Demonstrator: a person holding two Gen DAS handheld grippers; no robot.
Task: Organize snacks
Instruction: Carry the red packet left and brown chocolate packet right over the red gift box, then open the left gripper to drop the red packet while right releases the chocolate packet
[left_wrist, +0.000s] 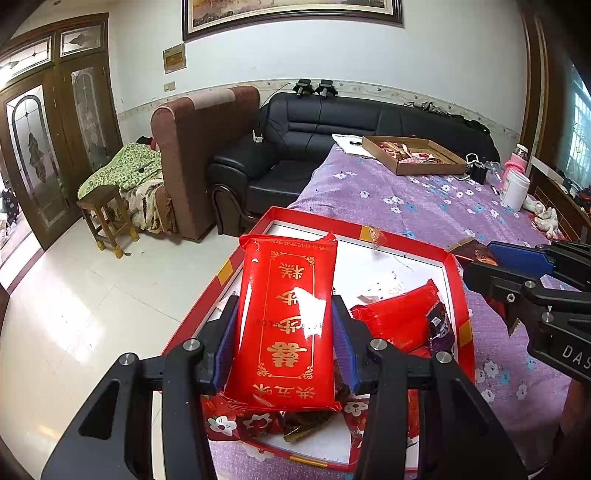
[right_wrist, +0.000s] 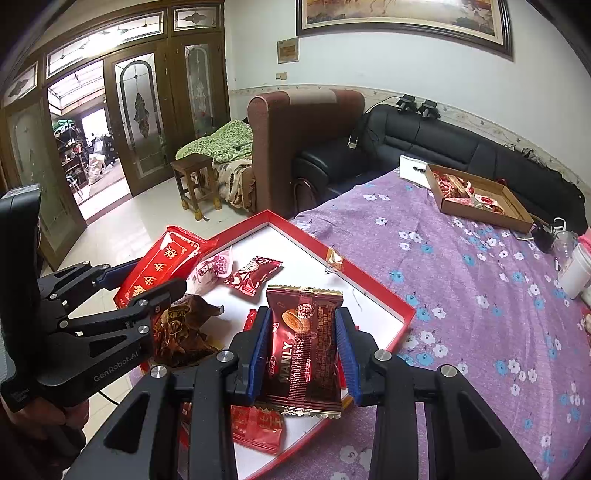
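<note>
Your left gripper (left_wrist: 284, 332) is clamped on the glossy red gold-lettered cake packet (left_wrist: 288, 317) and your right gripper (right_wrist: 304, 354) on the dark maroon foil biscuit packet (right_wrist: 304, 343), both above the shallow red-rimmed white-floored box (right_wrist: 369, 280).

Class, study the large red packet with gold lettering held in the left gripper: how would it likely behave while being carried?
The red packet looks glossy, with a bright glare patch, so it may slip between the left gripper pads. It sticks out past the fingers without drooping, so it is probably fairly stiff. Its crimped top edge crinkles, suggesting thin film that dents easily.
</note>
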